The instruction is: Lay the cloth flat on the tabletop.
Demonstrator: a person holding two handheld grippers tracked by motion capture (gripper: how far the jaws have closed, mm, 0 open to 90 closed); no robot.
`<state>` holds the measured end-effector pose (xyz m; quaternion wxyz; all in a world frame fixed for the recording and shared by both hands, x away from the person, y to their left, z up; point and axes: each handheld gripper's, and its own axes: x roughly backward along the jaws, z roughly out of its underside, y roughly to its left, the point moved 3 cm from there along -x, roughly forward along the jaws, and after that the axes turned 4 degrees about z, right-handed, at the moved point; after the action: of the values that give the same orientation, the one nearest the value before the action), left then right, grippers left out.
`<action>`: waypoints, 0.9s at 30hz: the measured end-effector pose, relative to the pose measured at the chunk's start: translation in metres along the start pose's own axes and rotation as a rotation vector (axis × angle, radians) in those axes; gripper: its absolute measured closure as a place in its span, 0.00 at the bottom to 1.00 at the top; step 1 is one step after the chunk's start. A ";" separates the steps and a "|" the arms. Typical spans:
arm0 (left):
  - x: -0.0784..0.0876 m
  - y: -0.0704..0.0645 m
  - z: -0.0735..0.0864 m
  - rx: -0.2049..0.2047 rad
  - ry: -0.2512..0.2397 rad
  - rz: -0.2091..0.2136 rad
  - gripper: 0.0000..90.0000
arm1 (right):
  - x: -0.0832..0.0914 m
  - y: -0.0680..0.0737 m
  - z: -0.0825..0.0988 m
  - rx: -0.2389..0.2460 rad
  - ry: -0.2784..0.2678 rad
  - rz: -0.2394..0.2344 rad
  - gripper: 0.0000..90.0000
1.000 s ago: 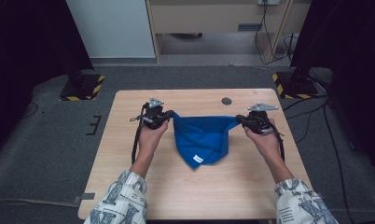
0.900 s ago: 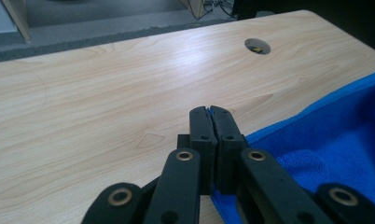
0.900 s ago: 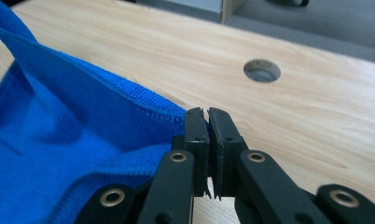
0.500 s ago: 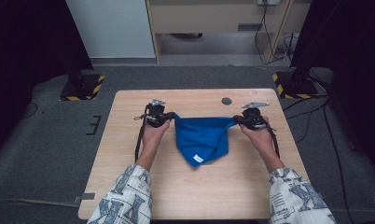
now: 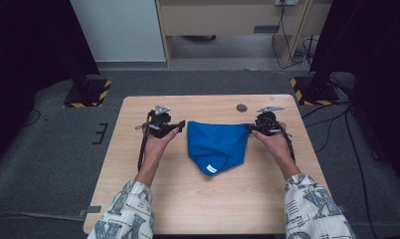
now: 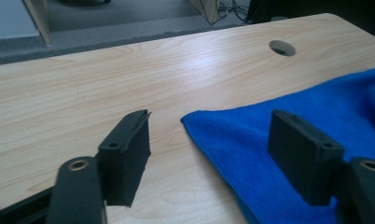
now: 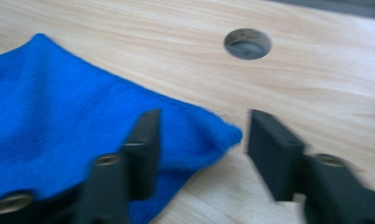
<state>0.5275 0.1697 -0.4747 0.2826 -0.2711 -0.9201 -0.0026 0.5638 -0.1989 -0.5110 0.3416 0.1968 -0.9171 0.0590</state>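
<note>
The blue cloth [image 5: 217, 146] lies folded into a triangle at the centre of the table [image 5: 198, 199], tip toward 6 o'clock. The left gripper [image 5: 180, 125] at its 9 o'clock corner and the right gripper [image 5: 249, 128] at 3 o'clock have just been opening; both jaws stand apart around the corners, gripping nothing, so this fold looks finished, with perhaps another left. The wood top has a cable hole [image 5: 242, 107] at 1 o'clock, grey carpet around and, blurrily, a cabinet [image 5: 228, 20] at 12.
</note>
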 end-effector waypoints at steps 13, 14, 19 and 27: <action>0.045 0.002 0.049 0.062 -0.036 0.032 0.16 | 0.042 0.010 -0.015 0.000 -0.096 0.012 0.24; 0.047 0.002 0.055 0.066 -0.037 0.036 0.17 | 0.045 0.012 -0.014 0.001 -0.109 0.006 0.30; 0.043 0.001 0.074 0.075 0.000 0.049 0.19 | 0.058 0.023 0.003 0.022 -0.118 -0.040 0.48; 0.050 -0.013 0.085 0.062 0.038 0.072 0.22 | 0.071 0.043 0.034 0.039 -0.104 -0.103 0.69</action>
<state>0.4424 0.1965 -0.5178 0.3082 -0.2948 -0.9040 0.0311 0.4773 -0.1904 -0.4899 0.2921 0.2534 -0.9209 0.0488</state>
